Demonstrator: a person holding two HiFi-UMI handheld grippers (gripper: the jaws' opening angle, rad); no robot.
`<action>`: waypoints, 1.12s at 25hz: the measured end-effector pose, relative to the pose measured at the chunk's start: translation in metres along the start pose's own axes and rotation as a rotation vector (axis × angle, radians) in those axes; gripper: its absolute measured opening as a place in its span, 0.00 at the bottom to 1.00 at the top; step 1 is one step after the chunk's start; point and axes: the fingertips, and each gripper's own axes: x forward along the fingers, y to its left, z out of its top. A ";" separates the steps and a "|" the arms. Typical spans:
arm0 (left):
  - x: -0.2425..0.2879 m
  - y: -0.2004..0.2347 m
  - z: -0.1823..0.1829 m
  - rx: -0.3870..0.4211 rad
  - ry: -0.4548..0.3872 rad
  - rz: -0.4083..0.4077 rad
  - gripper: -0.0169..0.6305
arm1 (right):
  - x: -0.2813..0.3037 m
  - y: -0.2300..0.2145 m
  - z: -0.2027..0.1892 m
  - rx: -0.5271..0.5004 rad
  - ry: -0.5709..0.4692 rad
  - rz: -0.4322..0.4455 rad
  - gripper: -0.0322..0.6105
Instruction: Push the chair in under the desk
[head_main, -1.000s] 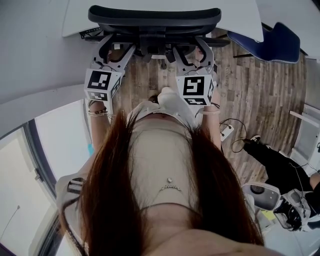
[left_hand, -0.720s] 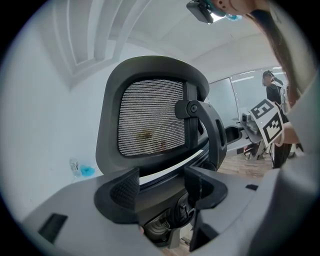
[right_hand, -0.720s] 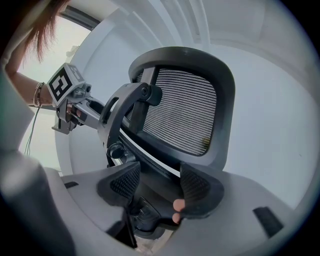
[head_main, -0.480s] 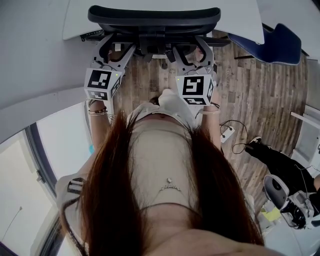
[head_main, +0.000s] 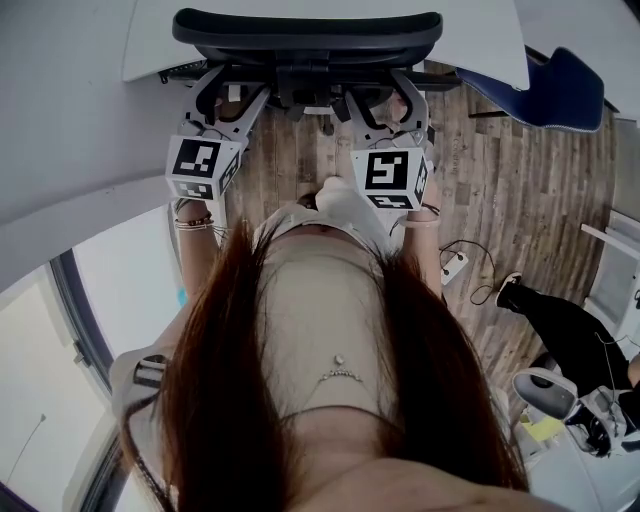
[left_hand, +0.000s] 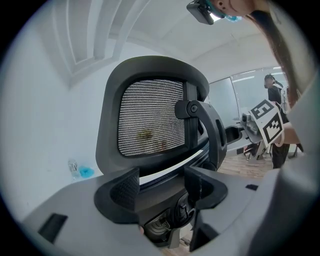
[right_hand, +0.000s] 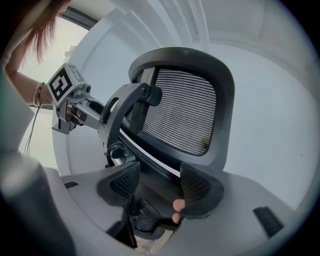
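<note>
A black office chair (head_main: 305, 30) with a mesh back (left_hand: 150, 117) stands at the white desk (head_main: 480, 40), its backrest top at the desk's near edge. My left gripper (head_main: 222, 98) and right gripper (head_main: 388, 100) are both open and reach to the back's lower frame on either side of the central support. In the left gripper view the gripper (left_hand: 162, 186) has the frame's dark bar between its spread jaws. The right gripper view shows that gripper (right_hand: 159, 186) likewise open at the frame (right_hand: 182, 115). Whether the jaws touch the chair is unclear.
A blue chair (head_main: 545, 85) stands right of the desk. A cable and adapter (head_main: 455, 265) lie on the wooden floor (head_main: 520, 180). Another person's leg (head_main: 560, 330) and some equipment are at the lower right. A white wall (head_main: 80, 130) runs along the left.
The chair back and both grippers have edged slightly forward toward the desk. The other person's foot at the right has shifted.
</note>
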 end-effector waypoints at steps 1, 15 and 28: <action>0.000 0.000 0.000 0.000 -0.001 0.001 0.44 | 0.000 0.000 0.000 -0.001 0.000 0.001 0.45; -0.001 -0.001 0.001 0.000 -0.011 0.015 0.44 | 0.001 -0.002 0.001 -0.009 -0.015 0.002 0.46; -0.001 -0.001 0.000 -0.001 -0.018 0.022 0.44 | 0.001 -0.002 0.002 -0.021 -0.028 0.000 0.46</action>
